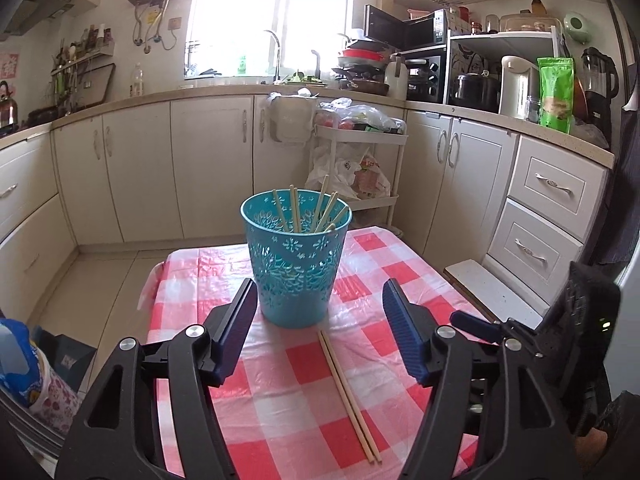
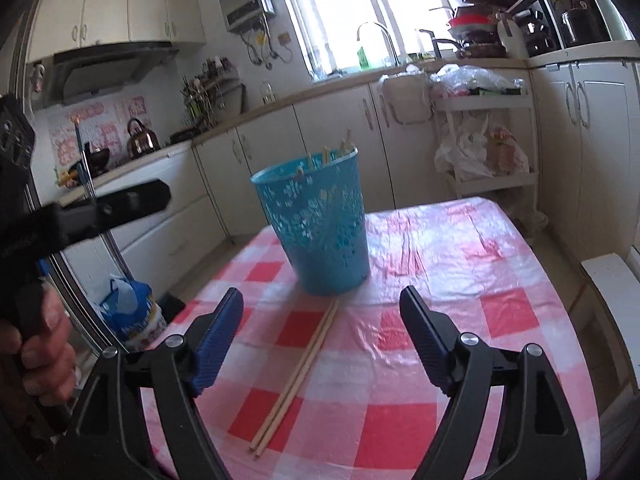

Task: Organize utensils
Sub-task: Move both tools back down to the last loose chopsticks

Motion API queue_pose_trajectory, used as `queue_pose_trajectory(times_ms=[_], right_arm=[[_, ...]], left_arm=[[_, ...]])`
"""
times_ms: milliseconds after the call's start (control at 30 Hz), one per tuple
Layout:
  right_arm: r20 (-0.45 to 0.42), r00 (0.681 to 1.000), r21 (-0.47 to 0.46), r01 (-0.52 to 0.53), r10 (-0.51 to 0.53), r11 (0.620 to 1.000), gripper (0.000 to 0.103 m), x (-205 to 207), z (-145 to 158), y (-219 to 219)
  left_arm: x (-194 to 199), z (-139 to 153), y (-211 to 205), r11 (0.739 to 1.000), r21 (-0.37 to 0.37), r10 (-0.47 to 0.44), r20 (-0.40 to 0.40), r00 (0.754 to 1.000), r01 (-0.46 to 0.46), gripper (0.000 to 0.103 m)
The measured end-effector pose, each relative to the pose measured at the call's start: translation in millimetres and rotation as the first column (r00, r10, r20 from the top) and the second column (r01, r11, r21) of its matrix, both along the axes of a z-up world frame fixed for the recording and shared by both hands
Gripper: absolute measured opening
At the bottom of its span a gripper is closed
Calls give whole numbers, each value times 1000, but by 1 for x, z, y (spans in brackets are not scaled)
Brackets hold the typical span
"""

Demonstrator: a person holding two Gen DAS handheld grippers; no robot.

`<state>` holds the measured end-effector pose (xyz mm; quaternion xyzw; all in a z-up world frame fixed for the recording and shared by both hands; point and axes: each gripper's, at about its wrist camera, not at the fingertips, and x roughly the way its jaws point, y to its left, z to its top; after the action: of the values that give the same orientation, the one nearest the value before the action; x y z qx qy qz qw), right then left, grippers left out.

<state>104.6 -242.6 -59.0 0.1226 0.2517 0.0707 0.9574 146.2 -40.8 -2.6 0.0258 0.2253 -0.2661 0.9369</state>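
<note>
The left claw (image 1: 320,316) is spread wide with nothing between its blue pads, hovering over the checked red-and-white table (image 1: 400,268). The right claw (image 2: 322,328) is likewise spread and empty, low over the same table. No earlier view is there to compare.

Just ahead of both claws lie two loose chopsticks (image 1: 348,396) side by side and touching, flat on the cloth, one end near the foot of the teal basket (image 1: 296,264). Nothing lies between either claw and this pair.

The basket stands upright mid-table, and about six chopsticks in it (image 1: 316,212) lean against its rim.

In the right wrist view a hand (image 2: 44,356) grips the other tool's handle at the left edge. Beyond the table stand white cabinets and a white trolley (image 1: 360,136) with bags.
</note>
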Motion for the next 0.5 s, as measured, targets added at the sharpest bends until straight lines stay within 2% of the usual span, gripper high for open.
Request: queue_pose_trajectory(times_ms=[167,267,400,500], right_arm=[[-174,983,-61,44,-54,997,80,11,-28,5],[-248,965,-63,68,-81,996,81,14,-43,0],[-279,954,-75,88,-106,993,89,14,-50,-2],[-287,952,-87,86,-108,992,90,14,-53,0]], left_arm=[[-10,-4,10,1000,5,15,-17,1000,-15,70],[-14,-8,16,1000,9,23,-28,999,-23,73],[-14,-12,21,999,12,35,-39,999,-34,74],[-13,-15,21,999,16,40,-47,998,-39,75]])
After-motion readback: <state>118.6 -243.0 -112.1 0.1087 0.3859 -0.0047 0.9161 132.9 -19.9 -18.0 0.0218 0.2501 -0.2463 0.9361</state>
